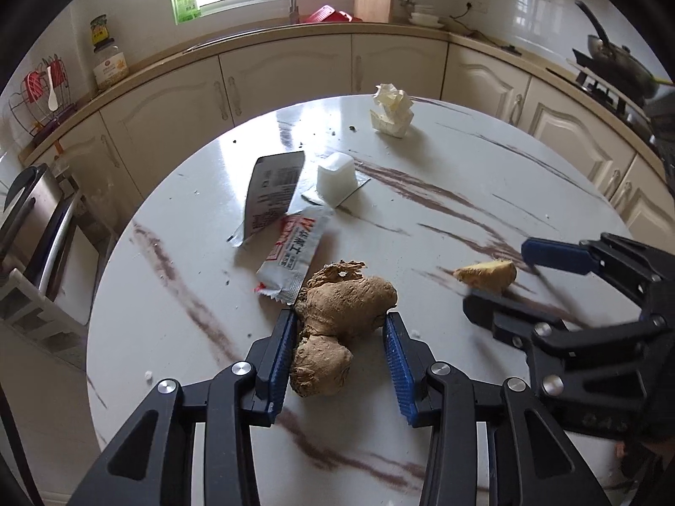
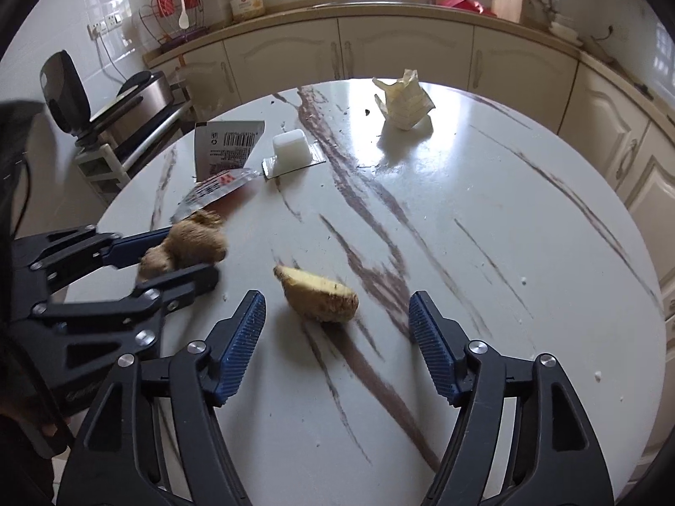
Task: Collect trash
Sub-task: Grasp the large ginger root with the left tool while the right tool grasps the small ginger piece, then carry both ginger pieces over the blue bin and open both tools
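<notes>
Left tool [image 1: 339, 329] flanks ginger root [image 1: 337, 316]; right tool [image 2: 337, 329] wide, empty.

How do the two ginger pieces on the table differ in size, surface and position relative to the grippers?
The large ginger root is knobbly, whole and brown-skinned; the small ginger piece is a short chunk with a pale yellow cut face. The large ginger root sits between the left gripper fingers, one pad at its side; the small ginger piece lies clear between the wide-open right gripper fingers. Both rest on the marble table.
</notes>
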The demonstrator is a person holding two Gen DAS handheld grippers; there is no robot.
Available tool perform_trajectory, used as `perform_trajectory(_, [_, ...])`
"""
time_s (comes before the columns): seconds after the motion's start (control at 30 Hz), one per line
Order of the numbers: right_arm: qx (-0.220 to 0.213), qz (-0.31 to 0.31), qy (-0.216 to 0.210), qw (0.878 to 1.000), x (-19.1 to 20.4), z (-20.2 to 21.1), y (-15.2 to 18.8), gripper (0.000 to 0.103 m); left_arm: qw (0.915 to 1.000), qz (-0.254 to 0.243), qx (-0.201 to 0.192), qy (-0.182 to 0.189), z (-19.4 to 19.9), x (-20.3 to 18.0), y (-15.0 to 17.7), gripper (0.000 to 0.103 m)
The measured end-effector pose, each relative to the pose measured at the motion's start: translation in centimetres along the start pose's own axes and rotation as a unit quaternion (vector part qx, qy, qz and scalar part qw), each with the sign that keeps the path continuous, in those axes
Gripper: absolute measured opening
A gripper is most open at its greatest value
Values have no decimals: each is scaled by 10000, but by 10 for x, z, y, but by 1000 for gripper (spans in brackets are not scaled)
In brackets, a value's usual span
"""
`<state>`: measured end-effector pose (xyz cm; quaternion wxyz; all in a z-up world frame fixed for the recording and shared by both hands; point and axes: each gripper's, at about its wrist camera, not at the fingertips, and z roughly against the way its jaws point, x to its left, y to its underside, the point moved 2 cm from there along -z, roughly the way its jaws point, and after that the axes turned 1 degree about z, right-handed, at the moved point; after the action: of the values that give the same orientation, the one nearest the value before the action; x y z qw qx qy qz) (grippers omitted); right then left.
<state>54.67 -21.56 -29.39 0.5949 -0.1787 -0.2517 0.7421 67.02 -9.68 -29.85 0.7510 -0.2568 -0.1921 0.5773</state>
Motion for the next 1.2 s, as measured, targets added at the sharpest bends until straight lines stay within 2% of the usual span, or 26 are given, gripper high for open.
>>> perform_trajectory(0.07, [5, 27, 4, 10000, 2, -2, -2, 68, 10000, 9, 11, 64, 4, 1, 3, 38])
perform_trajectory(0.13, [8, 133, 109, 9999, 5, -4, -3, 59, 10000, -19, 8, 64, 8, 3, 8, 38])
perform_trajectory(0.2, [19, 212, 167, 9996, 7, -2, -2, 34, 9999, -23, -22, 127, 15, 3, 11, 38])
perform_trajectory(0.23, [26, 218, 132, 9997, 8, 0, 0, 32, 9999, -5, -30, 168, 20, 4, 13, 38])
perform_trajectory(0.4, [8, 168, 128, 9998, 7, 11, 9, 31, 9995, 31, -134, 273, 42, 7, 25, 38])
perform_trajectory(0.57, [-196, 66, 73, 9998, 7, 35, 19, 31, 9985, 90, -217, 499, 67, 14, 40, 38])
perform_trajectory(0.77, [-471, -99, -13, 9988, 11, 72, 38, 31, 9959, 252, -396, 773, 110, 27, 73, 38])
perform_trajectory(0.87, [-593, -166, -94, 9981, 17, 88, 48, 31, 9951, 353, -481, 783, 130, 35, 91, 38])
perform_trajectory(1.07, [-829, -185, -376, 9957, 48, 116, 63, 31, 9932, 454, -787, 726, 180, 57, 127, 38])
perform_trajectory(1.2, [-961, -1, -663, 9932, 87, 128, 62, 31, 9909, 606, -1002, 659, 215, 84, 155, 38])
